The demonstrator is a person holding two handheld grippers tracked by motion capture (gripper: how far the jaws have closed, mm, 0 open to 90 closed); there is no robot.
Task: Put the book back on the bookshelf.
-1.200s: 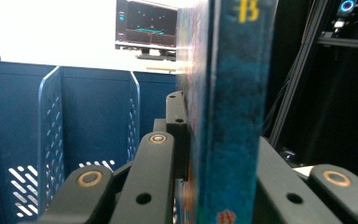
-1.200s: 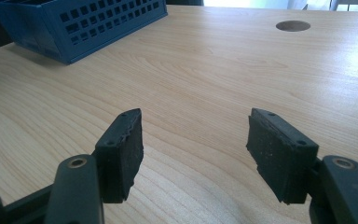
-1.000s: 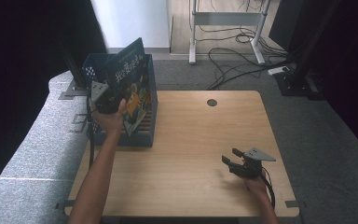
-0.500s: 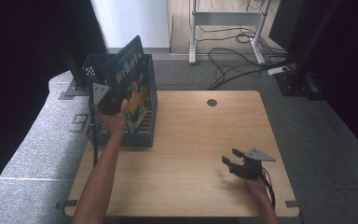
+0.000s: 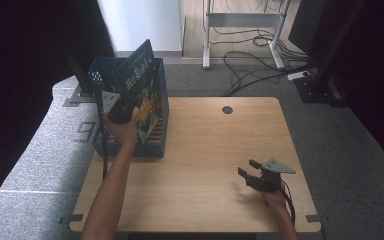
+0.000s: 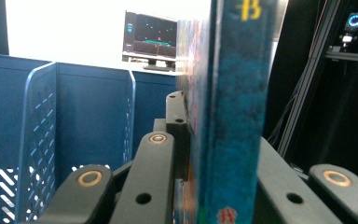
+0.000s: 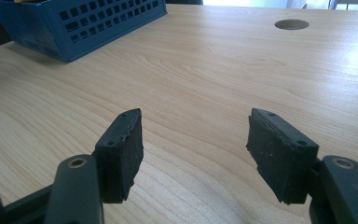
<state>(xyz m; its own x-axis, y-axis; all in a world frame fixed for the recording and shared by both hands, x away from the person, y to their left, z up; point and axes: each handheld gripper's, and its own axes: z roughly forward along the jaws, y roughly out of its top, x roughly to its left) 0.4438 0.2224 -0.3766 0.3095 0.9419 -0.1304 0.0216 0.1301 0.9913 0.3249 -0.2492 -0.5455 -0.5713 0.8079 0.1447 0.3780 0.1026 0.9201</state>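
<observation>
A picture book with a blue-green cover stands upright and slightly tilted in the blue crate at the table's far left. My left gripper is shut on the book's near edge. In the left gripper view the book's spine runs up between my black jaws, with the crate's perforated wall to the left. My right gripper rests on the wooden table at the near right. It is open, and between its pads there is only bare wood.
A round cable hole sits near the table's far edge. Cables and a desk frame lie on the floor beyond the table. Grey floor mats border the table on the left.
</observation>
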